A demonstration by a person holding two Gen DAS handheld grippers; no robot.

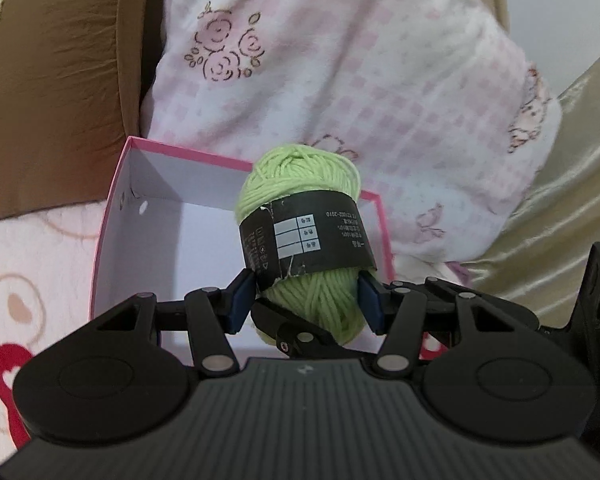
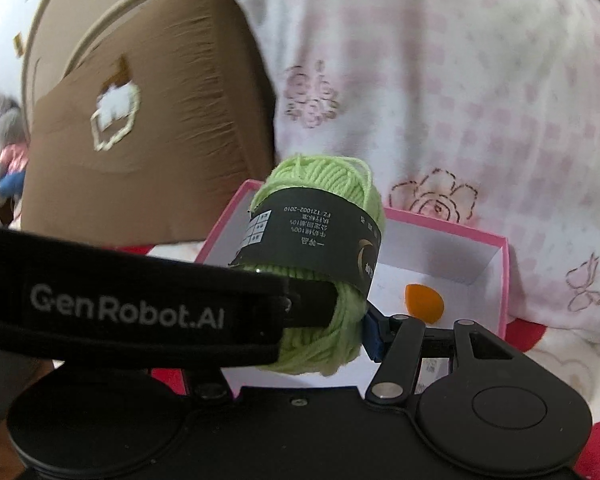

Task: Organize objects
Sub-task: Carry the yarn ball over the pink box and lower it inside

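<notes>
My left tool (image 1: 306, 300) is pinching the yarn (image 1: 300, 188), its blue pads (image 1: 240, 300) pressed in on either side of the lower half, just under the dark paper band (image 1: 308, 240). My right tool (image 2: 324, 336) has one blue pad against the same yarn (image 2: 324, 184), but the left tool's strap (image 2: 128, 312) crosses in front and hides the other finger, so I cannot tell whether that tool is gripping or only touching. The yarn hangs upright in the air over the open pink box (image 1: 112, 216), which sits on the bed against a checked blanket (image 1: 380, 80) and a brown cushion (image 1: 60, 80). From the right wrist I see an orange piece (image 2: 424, 304) already lying in the box. I judge the yarn light and soft: it gives under the pads, so a firm squeeze holds it, but it can bulge and creep out if I grip too near an end. The band looks smooth and may slide off the wool, so I would rather grip bare strands beside it, across the middle. Nothing here is fragile; a loose strand snagging on a pad is the likelier nuisance.
</notes>
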